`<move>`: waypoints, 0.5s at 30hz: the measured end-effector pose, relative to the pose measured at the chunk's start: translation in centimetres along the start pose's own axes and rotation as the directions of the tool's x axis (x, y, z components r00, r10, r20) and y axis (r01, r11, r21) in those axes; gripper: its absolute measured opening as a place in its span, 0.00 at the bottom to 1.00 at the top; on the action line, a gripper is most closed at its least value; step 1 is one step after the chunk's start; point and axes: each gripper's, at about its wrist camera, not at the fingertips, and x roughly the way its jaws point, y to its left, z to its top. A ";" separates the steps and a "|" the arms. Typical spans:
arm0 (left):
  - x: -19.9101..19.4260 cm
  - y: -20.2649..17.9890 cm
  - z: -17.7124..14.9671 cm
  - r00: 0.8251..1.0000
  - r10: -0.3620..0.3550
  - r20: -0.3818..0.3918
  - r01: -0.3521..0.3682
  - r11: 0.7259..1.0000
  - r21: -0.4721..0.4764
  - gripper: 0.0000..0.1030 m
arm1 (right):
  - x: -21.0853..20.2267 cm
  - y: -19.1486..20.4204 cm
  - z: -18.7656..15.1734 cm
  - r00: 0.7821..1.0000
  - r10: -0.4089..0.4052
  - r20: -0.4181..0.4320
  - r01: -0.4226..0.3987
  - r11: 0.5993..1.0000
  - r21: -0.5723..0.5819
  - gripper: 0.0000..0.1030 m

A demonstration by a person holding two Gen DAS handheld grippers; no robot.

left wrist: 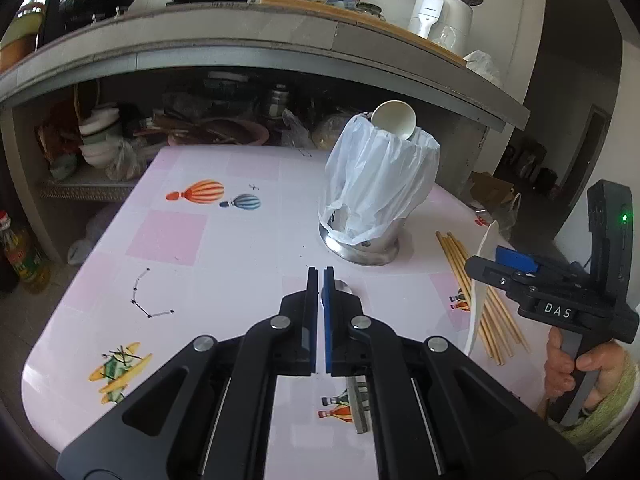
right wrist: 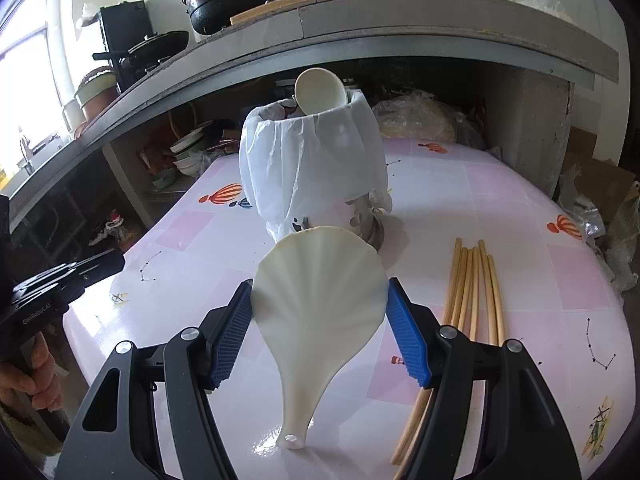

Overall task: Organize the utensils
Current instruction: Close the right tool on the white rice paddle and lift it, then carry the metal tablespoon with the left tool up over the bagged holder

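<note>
a pink table (left wrist: 168, 236) printed with balloons is seen from two hand-held grippers. the left gripper (left wrist: 319, 280) is held above the table's near edge with its blue pads pressed together and nothing caught between them; a metal spoon (left wrist: 357, 404) lies flat beneath it. toward the far edge, a steel utensil holder (right wrist: 312, 172) draped in a white plastic bag is stood, a white ladle (right wrist: 320, 90) propped in it. the right gripper (right wrist: 320, 300) is clamped wide across a cream shell-shaped rice scoop (right wrist: 320, 296). loose wooden chopsticks (right wrist: 472, 292) are laid near the right edge.
</note>
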 end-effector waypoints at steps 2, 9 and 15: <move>1.1 0.1 0.0 0.999 -0.026 -0.043 0.026 1.000 0.000 0.02 | 0.2 0.0 -0.1 1.000 0.003 -0.002 -0.003 1.000 0.010 0.63; 6.2 -1.6 -1.2 0.974 -0.074 -0.216 0.090 0.994 0.065 0.35 | -0.1 -1.0 -0.3 1.000 -0.012 0.004 0.012 0.999 0.032 0.63; 9.4 -3.1 -2.6 0.960 -0.005 -0.280 0.043 0.990 0.132 0.34 | -0.2 -1.8 -0.3 1.000 -0.010 0.008 0.010 0.999 0.050 0.63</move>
